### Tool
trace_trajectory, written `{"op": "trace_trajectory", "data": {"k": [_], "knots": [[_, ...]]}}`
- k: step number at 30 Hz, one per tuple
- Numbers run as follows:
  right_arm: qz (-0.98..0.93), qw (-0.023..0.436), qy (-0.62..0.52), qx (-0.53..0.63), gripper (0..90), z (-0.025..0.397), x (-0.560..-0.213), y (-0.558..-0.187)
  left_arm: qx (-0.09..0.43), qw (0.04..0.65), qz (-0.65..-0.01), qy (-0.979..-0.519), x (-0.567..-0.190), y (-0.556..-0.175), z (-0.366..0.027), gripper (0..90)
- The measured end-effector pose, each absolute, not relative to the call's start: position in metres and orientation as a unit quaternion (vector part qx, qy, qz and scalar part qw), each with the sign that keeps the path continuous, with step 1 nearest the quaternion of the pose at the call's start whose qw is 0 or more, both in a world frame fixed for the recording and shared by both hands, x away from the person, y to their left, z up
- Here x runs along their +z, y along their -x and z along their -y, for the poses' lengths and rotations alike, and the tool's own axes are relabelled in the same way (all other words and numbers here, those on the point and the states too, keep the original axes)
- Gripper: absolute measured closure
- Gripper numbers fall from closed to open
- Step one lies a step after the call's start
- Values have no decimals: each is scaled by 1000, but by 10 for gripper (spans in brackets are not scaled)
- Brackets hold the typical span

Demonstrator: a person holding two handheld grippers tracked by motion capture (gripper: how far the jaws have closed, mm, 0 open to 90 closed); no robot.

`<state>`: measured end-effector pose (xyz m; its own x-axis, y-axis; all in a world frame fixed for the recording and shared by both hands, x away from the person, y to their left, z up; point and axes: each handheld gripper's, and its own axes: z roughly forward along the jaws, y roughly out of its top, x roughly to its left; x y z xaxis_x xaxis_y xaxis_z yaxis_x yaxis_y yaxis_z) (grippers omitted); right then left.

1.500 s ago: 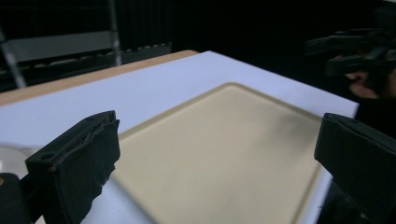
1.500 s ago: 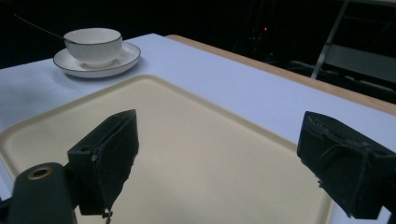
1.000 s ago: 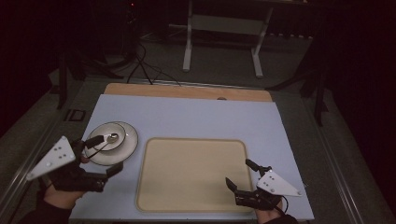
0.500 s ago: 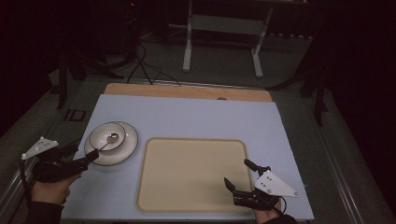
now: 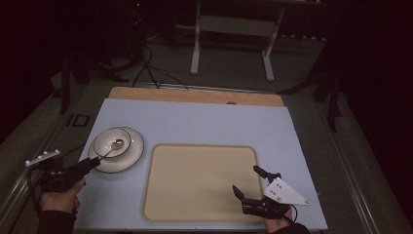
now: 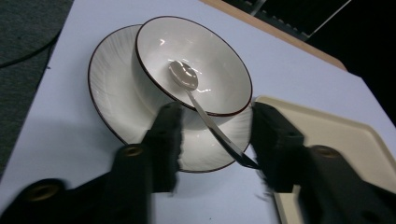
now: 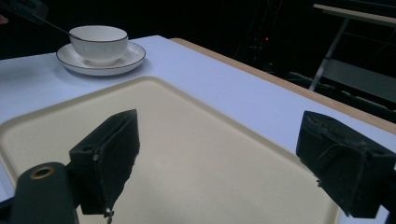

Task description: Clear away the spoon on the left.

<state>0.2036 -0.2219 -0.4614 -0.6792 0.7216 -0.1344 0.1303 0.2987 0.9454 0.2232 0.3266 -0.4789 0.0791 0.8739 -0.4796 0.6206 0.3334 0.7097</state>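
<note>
left gripper (image 6: 212, 140) jaws apart, straddling spoon (image 6: 205, 116) handle over saucer (image 6: 116, 98). looks like pickup: centre on handle, close low, lift clear of bowl (image 6: 196, 60). right gripper (image 7: 217, 163) gaping, idle over tray (image 7: 187, 140).

- The left gripper (image 5: 87, 166) is black, long and narrow, with a white bar studded with small knobs at its rear and a dark cable looping off behind it.
- Its jaws are blocky, matte black — a brass-coloured ring is set into each arm (image 6: 133, 150).
- The right gripper (image 5: 250, 183) is black too, topped by a grey three-cornered plate (image 5: 285, 191) with small dark screw dots.
- The left hand (image 5: 58, 200) comes out of a dark sleeve (image 5: 54, 223).
</note>
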Motion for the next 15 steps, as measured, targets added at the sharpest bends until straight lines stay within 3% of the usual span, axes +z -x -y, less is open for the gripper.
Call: {"op": "trace_trajectory", "data": {"k": [3,6,8,15], "knots": [[-754,285,-282,521,136,222,-461,-203,132,477,-668,-556,-482,-223,-325,641],[-753,285,-282,521,136,222,-461,-203,131,478,-671,-551,-484,-223,-324,655],[-753,286,-281,522,136,222,-461,-203,133,481,-672,-548,-485,-222,-323,721],[-752,286,-281,523,136,222,-461,-203,134,483,-683,-532,-488,-220,-324,776]]}}
